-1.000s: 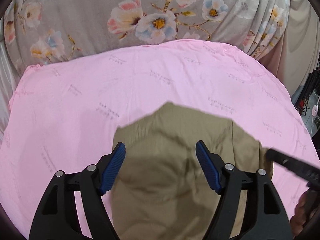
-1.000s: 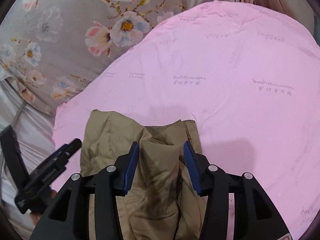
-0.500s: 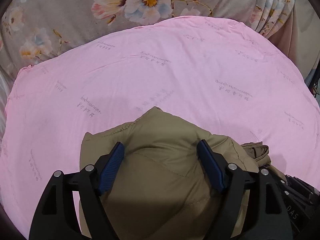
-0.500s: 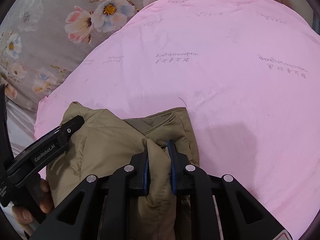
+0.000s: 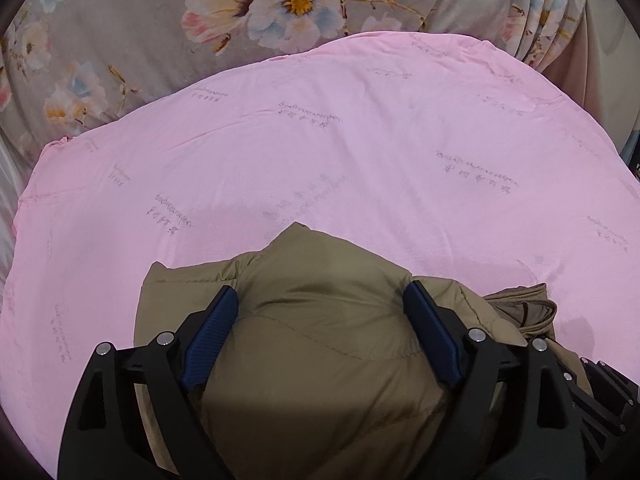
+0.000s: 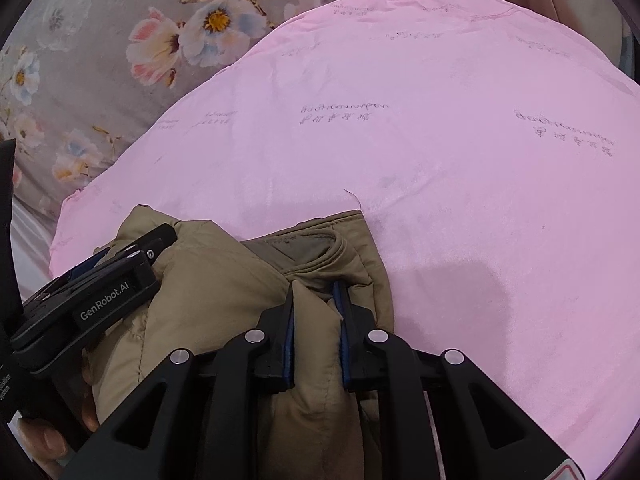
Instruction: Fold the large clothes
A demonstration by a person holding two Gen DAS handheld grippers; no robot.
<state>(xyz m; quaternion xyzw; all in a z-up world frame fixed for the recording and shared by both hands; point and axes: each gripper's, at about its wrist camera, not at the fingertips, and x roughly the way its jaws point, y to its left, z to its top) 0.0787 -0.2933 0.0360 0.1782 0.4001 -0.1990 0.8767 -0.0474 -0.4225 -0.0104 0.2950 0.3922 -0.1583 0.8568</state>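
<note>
Khaki padded jacket (image 5: 320, 344) lies bunched at the near edge of a pink sheet (image 5: 360, 160), which is spread over a grey floral cover (image 5: 120, 40). Left tool (image 5: 320, 320) straddles a puffed section of the jacket, its jaws wide and opening, blue pads (image 5: 212, 332) flanking the fabric on either side. Right tool (image 6: 316, 320) is nearly closed, pinching a raised fold of the jacket beside the collar (image 6: 312, 244), just right of the left tool.

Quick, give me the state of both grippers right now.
Left gripper: jaws opening, wide around the jacket, pads not pressing it.
Right gripper: shut on a jacket fold.
</note>
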